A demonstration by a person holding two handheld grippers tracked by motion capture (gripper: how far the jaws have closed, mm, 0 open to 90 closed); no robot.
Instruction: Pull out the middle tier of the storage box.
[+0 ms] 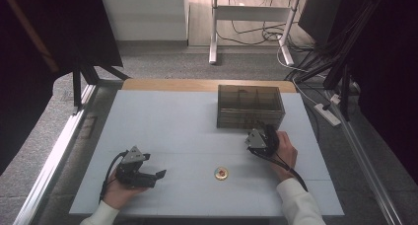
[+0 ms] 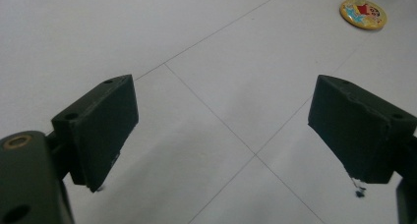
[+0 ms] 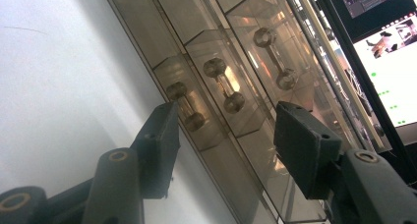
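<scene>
Smoky translucent plastic: noted as the material of the drawer box, set at the far right part of the table. Counted three drawers in the right gripper view, each with a dumbbell-shaped handle. All three read as pushed in; no front seen standing proud of the box.

Found the right claw just in front of the box, pointed at the drawer fronts. Jaws spread apart, nothing between them. Middle handle lined up in the gap as seen along the jaws, nearest handle close beside the one jaw tip. No contact with any handle. Cannot tell for sure which drawer is meant.

Found the left claw low over the near left of the table, held in the person's hand. Jaws wide apart, released, bare table surface beneath.

Logged a round gold-rimmed badge with a cartoon print, lying flat on the table between the two claws, well apart from the box and touched by neither.

Progress, as a judgement: at the very start. Approach to a drawer handle under way, grip not yet made. Left to do, presumably: close on a handle, pull the drawer out, pick up the badge, place it inside, push the drawer shut.
</scene>
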